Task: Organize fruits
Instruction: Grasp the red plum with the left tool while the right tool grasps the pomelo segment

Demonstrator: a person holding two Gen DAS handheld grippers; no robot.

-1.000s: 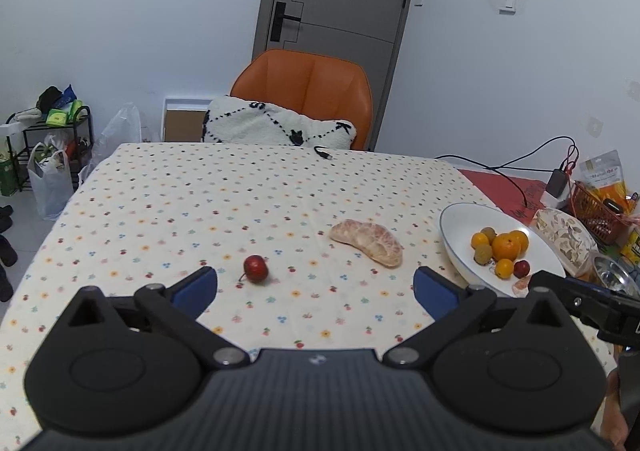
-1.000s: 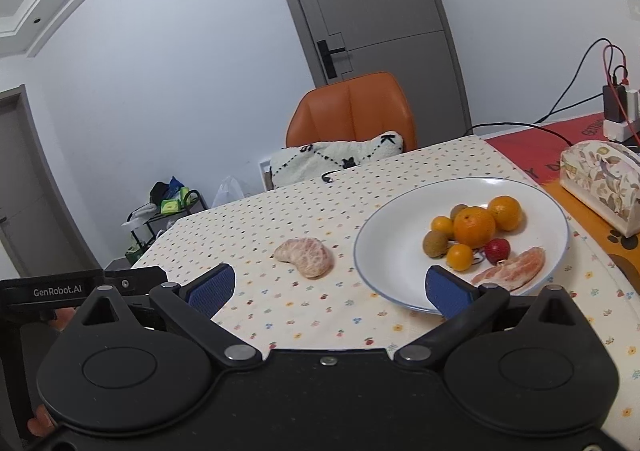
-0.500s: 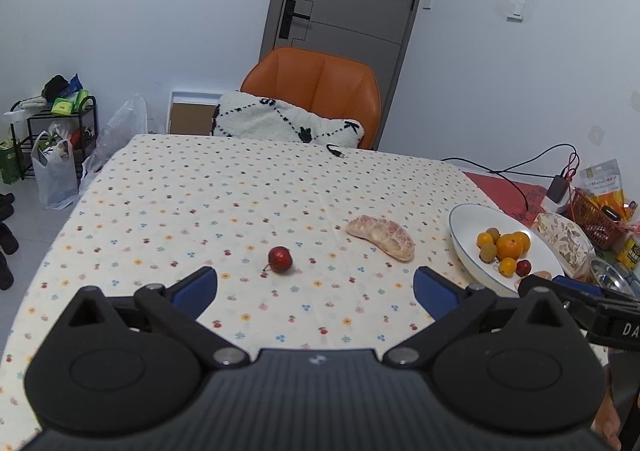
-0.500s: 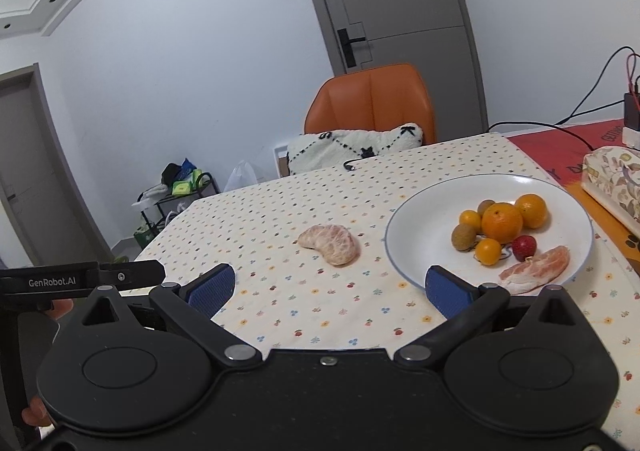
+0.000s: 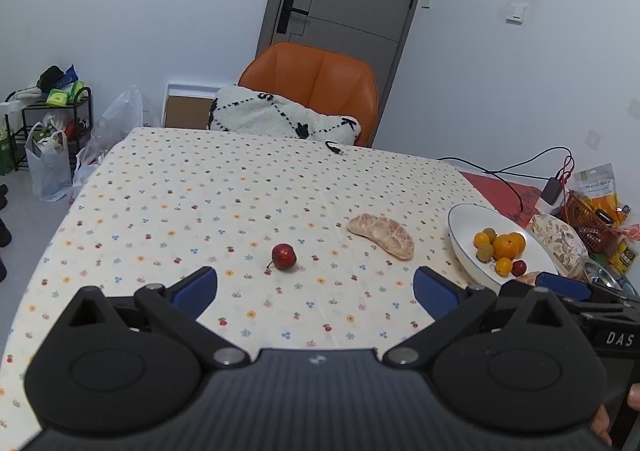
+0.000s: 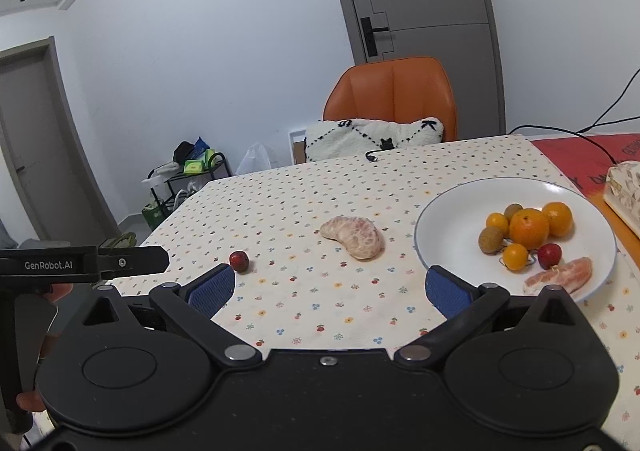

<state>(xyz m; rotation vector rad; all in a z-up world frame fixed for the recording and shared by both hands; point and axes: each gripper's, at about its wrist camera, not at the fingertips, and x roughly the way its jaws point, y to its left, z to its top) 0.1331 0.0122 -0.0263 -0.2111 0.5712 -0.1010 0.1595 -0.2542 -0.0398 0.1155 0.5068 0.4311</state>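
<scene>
Both claws, left claw [image 5: 315,291] and right claw [image 6: 328,287], gape empty above the cloth-covered bench [image 5: 200,211]; glossy round red fruit [image 5: 284,256], pithy peeled segment [image 5: 381,235].

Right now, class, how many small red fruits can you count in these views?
2: one red fruit lies alone on the tablecloth; the other sits in the white plate. More might hide behind the oranges.

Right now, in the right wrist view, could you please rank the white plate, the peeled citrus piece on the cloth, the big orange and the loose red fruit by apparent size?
1. white plate
2. peeled citrus piece
3. big orange
4. loose red fruit

All lie at similar range, so the order seems safe.
</scene>
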